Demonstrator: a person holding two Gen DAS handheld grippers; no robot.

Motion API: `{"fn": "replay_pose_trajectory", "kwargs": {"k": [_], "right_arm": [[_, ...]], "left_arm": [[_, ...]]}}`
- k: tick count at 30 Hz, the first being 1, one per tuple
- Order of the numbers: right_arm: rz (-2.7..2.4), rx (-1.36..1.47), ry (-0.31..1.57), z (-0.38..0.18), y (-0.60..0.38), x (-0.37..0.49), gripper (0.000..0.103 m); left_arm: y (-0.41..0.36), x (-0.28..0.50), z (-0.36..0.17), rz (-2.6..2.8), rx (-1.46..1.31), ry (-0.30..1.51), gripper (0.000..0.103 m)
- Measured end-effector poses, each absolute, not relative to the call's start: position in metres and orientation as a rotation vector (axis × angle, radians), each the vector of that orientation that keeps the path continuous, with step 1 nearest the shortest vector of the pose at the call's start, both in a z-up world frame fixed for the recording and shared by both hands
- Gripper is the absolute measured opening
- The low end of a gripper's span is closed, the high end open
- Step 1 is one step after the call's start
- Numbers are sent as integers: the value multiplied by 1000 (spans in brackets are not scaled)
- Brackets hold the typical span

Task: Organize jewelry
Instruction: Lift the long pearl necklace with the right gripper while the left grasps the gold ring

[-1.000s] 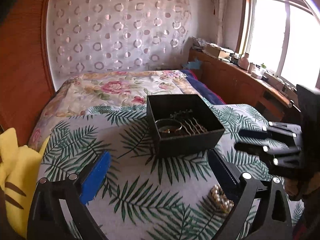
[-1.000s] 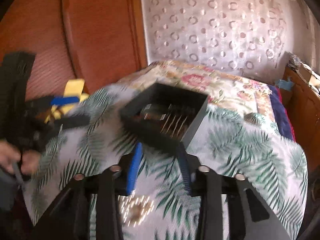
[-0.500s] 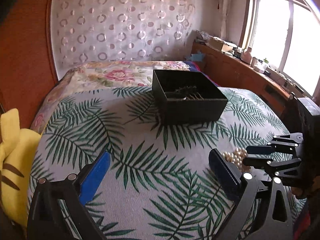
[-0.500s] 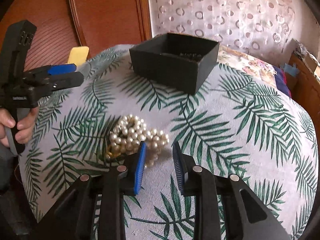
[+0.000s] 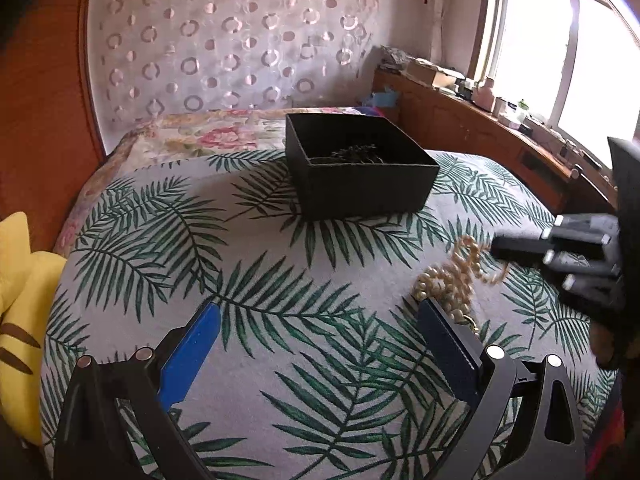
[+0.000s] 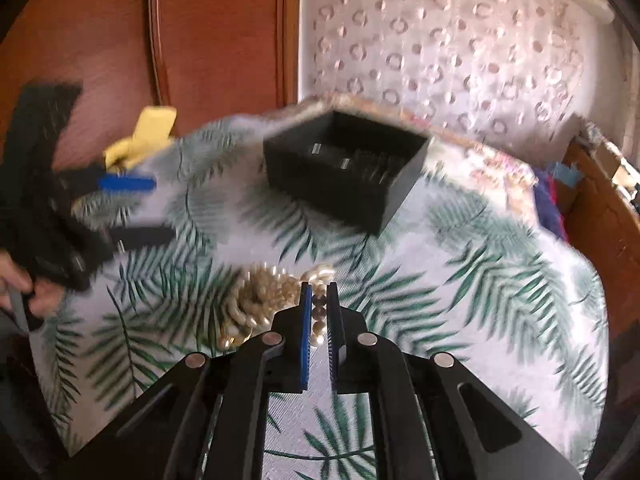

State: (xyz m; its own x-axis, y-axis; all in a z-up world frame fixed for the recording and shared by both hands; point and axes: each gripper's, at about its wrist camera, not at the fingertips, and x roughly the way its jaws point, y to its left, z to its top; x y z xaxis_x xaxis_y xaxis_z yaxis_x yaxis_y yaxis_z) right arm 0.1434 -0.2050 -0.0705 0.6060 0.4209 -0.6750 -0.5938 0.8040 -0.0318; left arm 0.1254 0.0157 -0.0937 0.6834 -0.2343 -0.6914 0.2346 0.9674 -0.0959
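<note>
A pearl necklace point(image 5: 448, 284) lies bunched on the palm-leaf cloth point(image 5: 280, 340), one strand drawn up toward my right gripper point(image 5: 496, 246). In the right wrist view the right gripper point(image 6: 319, 286) is closing, its jaws nearly together, with pearls of the necklace point(image 6: 264, 296) pinched between the pads. My left gripper point(image 5: 318, 308) stands wide open just left of the pearls with nothing between its fingers; it also shows blurred as the left gripper point(image 6: 160, 208). Behind stands the black box point(image 5: 360, 184) with jewelry inside, also in view as the black box point(image 6: 332, 196).
A yellow plush toy point(image 5: 20, 280) rests at the cloth's left edge against a wooden panel point(image 5: 40, 100). A floral bedspread point(image 5: 208, 136) lies behind the box. A wooden cabinet point(image 5: 460, 132) with clutter runs along the window on the right.
The right gripper's jaws have closed from a clear gap onto the pearls, and a strand has lifted off the cloth. My left gripper has sunk lower toward the bed.
</note>
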Motion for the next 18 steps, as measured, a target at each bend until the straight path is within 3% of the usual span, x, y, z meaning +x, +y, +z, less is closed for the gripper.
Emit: {"fn": "replay_pose_trajectory", "kwargs": {"k": [9,18], "right_arm": [[544,-226,589,-21,-231,145,8],[514,-212,587,-18,-249,150,8]], "left_arm": [[-11,117,-98,-327,23,795,95],[-49,113,-102,-405,87,815,91]]}}
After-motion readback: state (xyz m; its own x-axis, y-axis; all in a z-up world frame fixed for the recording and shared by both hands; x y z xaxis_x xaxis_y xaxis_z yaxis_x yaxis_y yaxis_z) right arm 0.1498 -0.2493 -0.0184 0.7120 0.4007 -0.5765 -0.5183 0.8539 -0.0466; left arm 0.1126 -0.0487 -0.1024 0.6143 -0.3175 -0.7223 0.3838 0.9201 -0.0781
